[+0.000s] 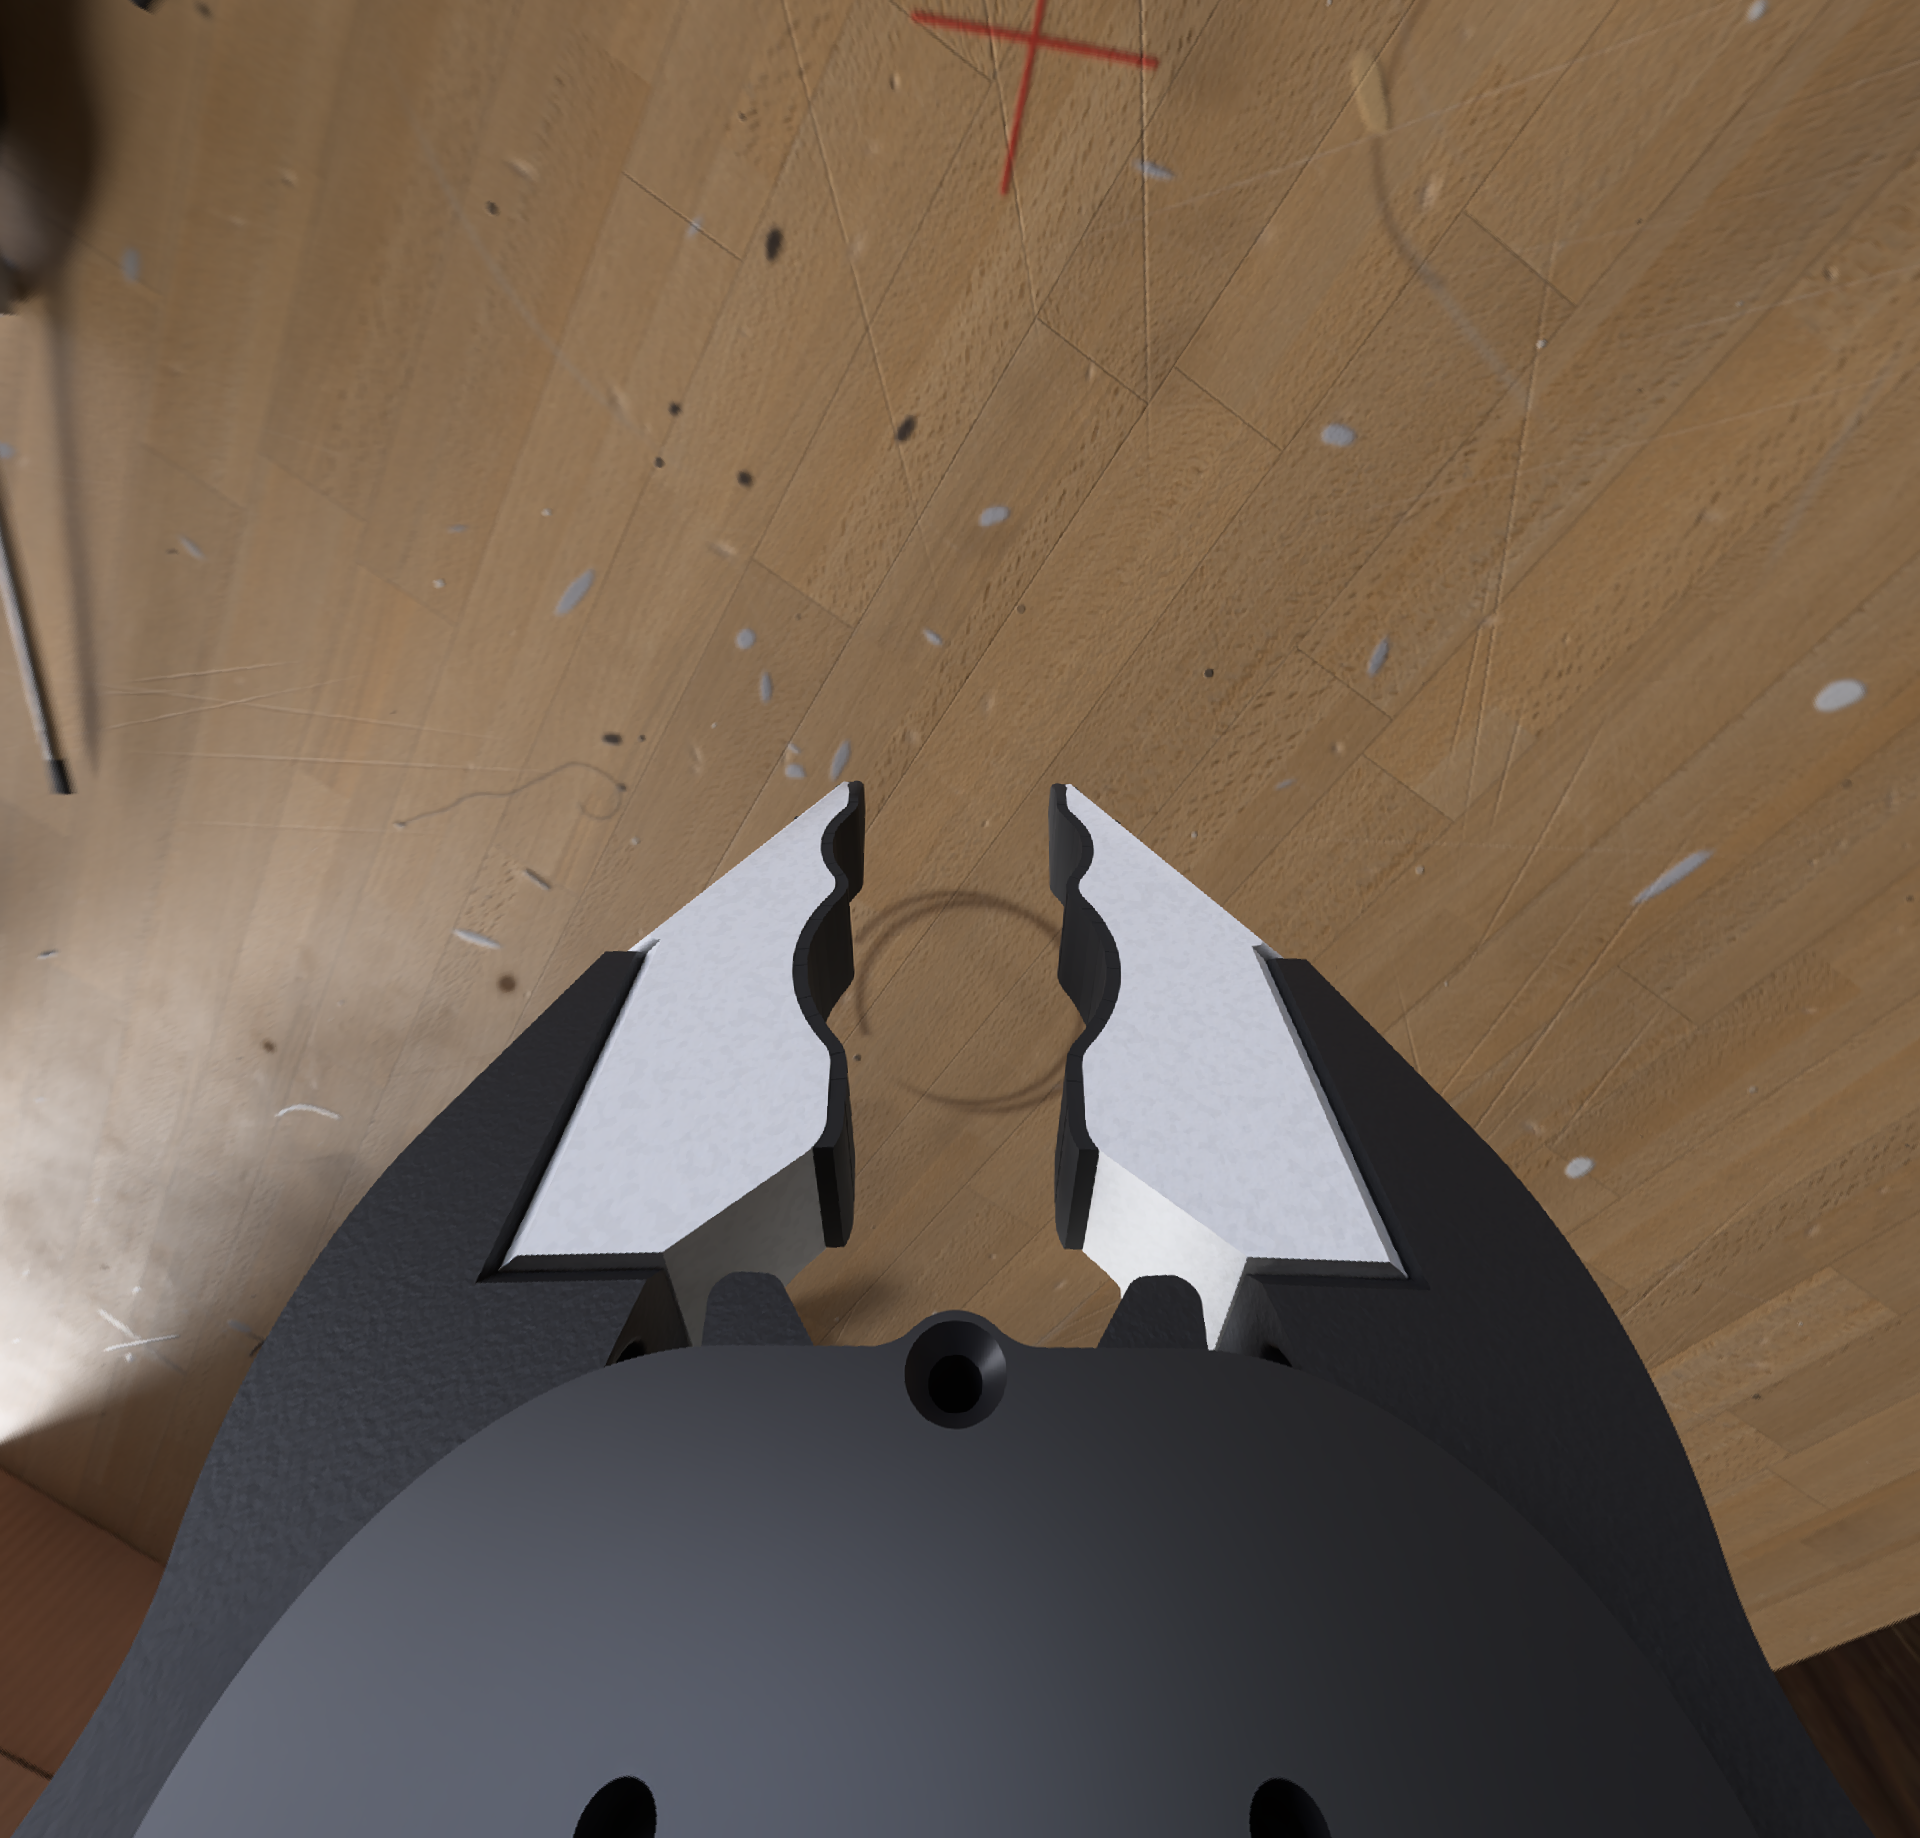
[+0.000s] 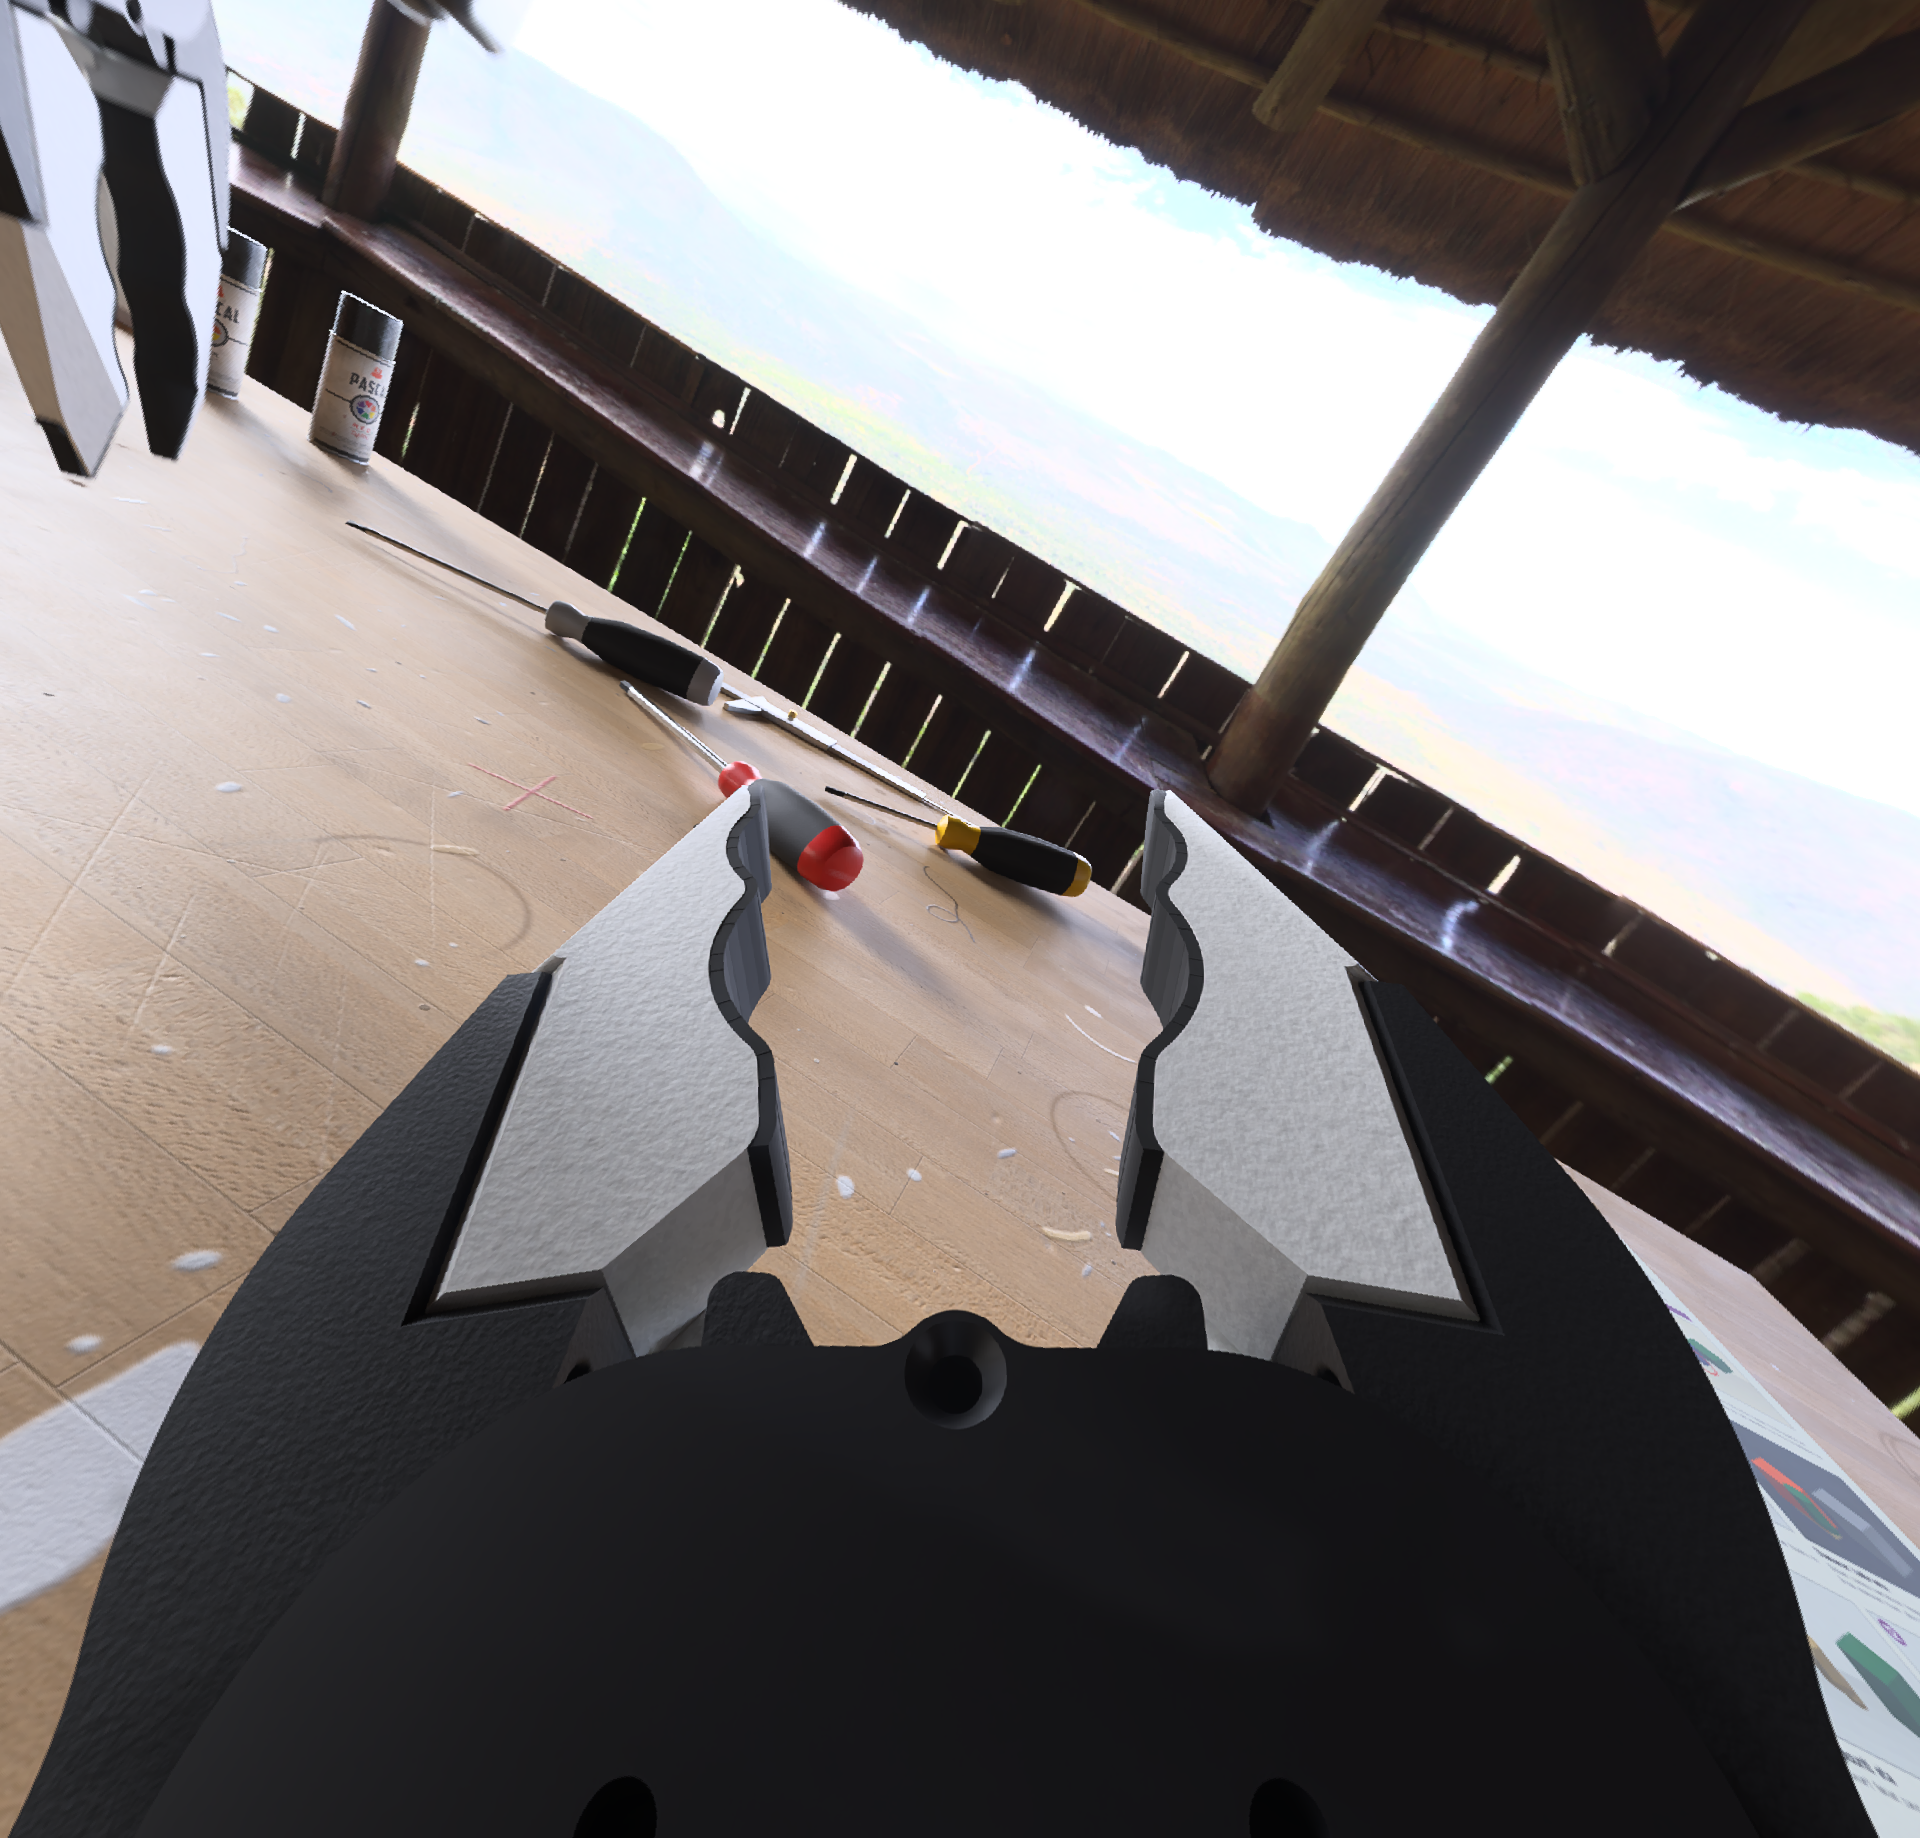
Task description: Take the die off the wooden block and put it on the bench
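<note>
Neither the die nor the wooden block shows in either view. My left gripper (image 1: 956,791) is open and empty, pointing down at the wooden bench (image 1: 1351,541) a little above it, with a red cross mark (image 1: 1034,48) ahead. My right gripper (image 2: 951,801) is open wider and empty, held low over the bench (image 2: 260,905) and looking along it. The left gripper also shows in the right wrist view (image 2: 104,230), hanging at the top left above the bench. The red cross (image 2: 530,793) lies between them.
A black-handled screwdriver (image 2: 634,650), a red-capped one (image 2: 805,832), a yellow-and-black one (image 2: 1013,858) and a metal caliper (image 2: 821,734) lie near the far edge. Two spray cans (image 2: 358,380) stand at the back left. A printed sheet (image 2: 1808,1539) lies at the right. A dark railing (image 2: 1039,645) runs behind the bench.
</note>
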Robot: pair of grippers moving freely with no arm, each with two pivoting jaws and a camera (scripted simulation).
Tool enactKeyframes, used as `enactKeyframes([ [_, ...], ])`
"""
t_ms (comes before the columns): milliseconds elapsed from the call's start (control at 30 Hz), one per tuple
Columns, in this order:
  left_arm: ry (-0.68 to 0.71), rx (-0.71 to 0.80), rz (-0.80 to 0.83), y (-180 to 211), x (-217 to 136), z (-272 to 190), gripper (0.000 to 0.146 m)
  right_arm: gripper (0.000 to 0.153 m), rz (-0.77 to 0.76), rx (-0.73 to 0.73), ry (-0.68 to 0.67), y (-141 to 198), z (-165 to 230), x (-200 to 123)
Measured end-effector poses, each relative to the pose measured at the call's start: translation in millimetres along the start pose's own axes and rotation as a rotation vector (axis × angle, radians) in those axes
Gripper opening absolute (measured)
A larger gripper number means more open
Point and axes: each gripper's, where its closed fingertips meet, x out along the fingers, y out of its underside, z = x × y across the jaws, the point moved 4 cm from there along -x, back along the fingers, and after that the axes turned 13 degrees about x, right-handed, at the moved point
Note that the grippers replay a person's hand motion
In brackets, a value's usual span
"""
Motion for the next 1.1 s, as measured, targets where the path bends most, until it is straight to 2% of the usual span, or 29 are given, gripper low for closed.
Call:
enactKeyframes([
  [267, 0.073, -0.065, 0.072, -2.6, 40.7, 4.5, 0.035, 0.073, -0.004, 0.012, 0.007, -0.2, -1.5, 0.7],
  [567, 0.110, -0.130, 0.079, 3.5, 50.8, 10.2, 0.036, 0.073, -0.003, 0.013, 0.007, -0.2, -1.5, 0.8],
  [667, 0.118, -0.145, 0.084, 4.6, 51.4, 10.8, 0.047, 0.073, -0.006, 0.021, 0.010, -0.4, -2.3, 0.6],
  [767, 0.122, -0.145, 0.080, 4.2, 49.8, 10.1, 0.053, 0.073, -0.004, 0.012, 0.006, -0.1, -1.2, 0.8],
  [933, 0.108, -0.146, 0.028, 3.1, 28.0, 10.7, 0.060, 0.073, -0.006, 0.012, 0.003, -0.3, -0.8, 0.5],
  [1100, -0.081, -0.141, -0.040, 27.6, -41.1, 23.6, 0.058, 0.073, -0.010, 0.019, 0.004, -0.6, -1.6, 0.0],
])
